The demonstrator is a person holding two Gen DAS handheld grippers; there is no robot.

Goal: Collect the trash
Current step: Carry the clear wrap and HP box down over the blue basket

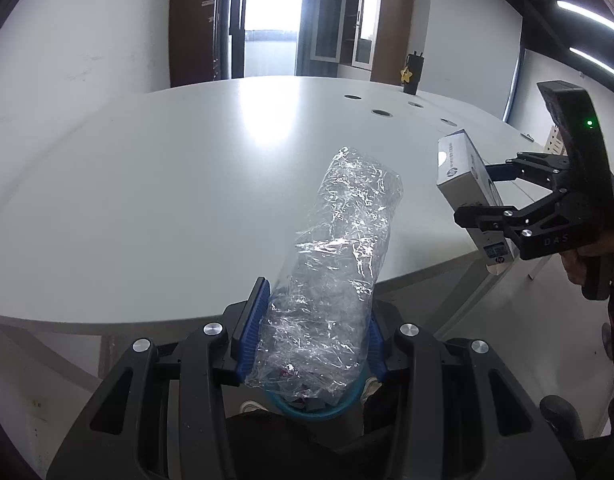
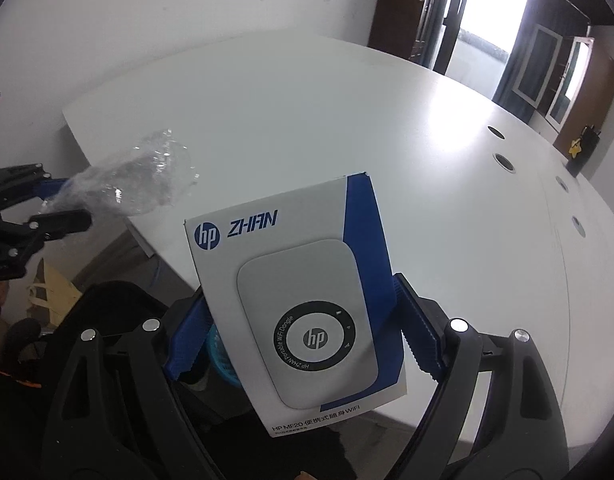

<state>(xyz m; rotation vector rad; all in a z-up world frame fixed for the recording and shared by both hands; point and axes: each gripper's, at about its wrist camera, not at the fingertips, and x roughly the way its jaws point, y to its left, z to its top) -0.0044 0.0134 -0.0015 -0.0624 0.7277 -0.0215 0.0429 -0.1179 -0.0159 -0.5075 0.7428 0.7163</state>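
Between left gripper (image 1: 313, 332) pads, bottle (image 1: 339, 248)

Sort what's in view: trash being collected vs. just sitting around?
Job:
crumpled clear plastic bottle, clamped in left gripper
HP box, clamped in right gripper

Lying about:
black bottle with yellow star on table
cabinets

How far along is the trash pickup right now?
Done: the white table shows no loose trash. In hand: the left gripper clamps a crumpled clear bottle; the right gripper holds a white HP box. Left: dropping both, perhaps into the blue-rimmed bin below.
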